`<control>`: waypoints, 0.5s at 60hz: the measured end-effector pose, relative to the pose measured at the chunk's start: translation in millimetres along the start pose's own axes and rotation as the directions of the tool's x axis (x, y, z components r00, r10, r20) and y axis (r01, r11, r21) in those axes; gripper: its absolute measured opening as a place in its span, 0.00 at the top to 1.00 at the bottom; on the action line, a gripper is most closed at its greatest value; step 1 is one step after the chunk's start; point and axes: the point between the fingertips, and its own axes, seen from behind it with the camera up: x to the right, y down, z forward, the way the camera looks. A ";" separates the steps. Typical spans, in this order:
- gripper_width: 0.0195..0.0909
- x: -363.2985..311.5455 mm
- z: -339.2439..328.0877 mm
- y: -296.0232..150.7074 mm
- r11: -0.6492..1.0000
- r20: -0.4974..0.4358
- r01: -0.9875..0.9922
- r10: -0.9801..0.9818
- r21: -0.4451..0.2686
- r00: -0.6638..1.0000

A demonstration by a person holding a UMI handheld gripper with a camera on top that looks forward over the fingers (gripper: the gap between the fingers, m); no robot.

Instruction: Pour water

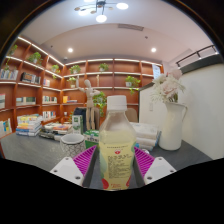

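Gripper [117, 165]: I am holding it level and facing into the room, with both fingers reaching forward and their pink pads [84, 160] turned inward.
Grip: I am judging the fingers to be clamped on the bottle [117, 145], since both pads are lying against its sides with no gap that I can make out.
Bottle: it is standing upright between the fingers, clear plastic with pale yellowish liquid, a white cap [117, 102] and a red and white label.
Cap: it is looking seated on the neck, so I am reading the pour as not yet begun.
Desk [30, 150]: the grey top is running out ahead of the fingers toward the shelves [40, 90].
Cup [72, 142]: a small light cup is sitting on the desk just left of the bottle, toward the far edge.
Vase [171, 125]: a tall white vase with pale flowers is standing on the right side of the desk, near the bottle.
Risk, slip: the smooth wall could be sliding through the pads as I tilt, because the liquid is shifting the weight.
Risk, cap: tilting with it on would be pouring nothing.
Risk, collision: swinging right could be knocking the vase, which looks top-heavy.
Risk, spill: the cup is small, so a fast tilt could be overshooting its rim.
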 end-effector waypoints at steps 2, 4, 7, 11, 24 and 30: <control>0.44 2.0 1.6 0.0 1.000 -0.009 0.006 -0.006 0.001 1.000; 0.53 3.7 3.0 0.2 1.000 -0.017 0.018 -0.018 0.004 1.000; 0.57 3.4 4.2 -0.2 1.000 -0.013 0.017 -0.017 0.011 1.000; 0.64 4.2 3.2 0.2 1.000 -0.019 -0.003 0.003 0.017 1.000; 0.75 6.8 -0.2 0.2 1.000 -0.068 0.014 -0.012 0.023 0.998; 0.75 8.1 0.2 0.1 1.000 -0.076 0.011 -0.009 0.022 0.997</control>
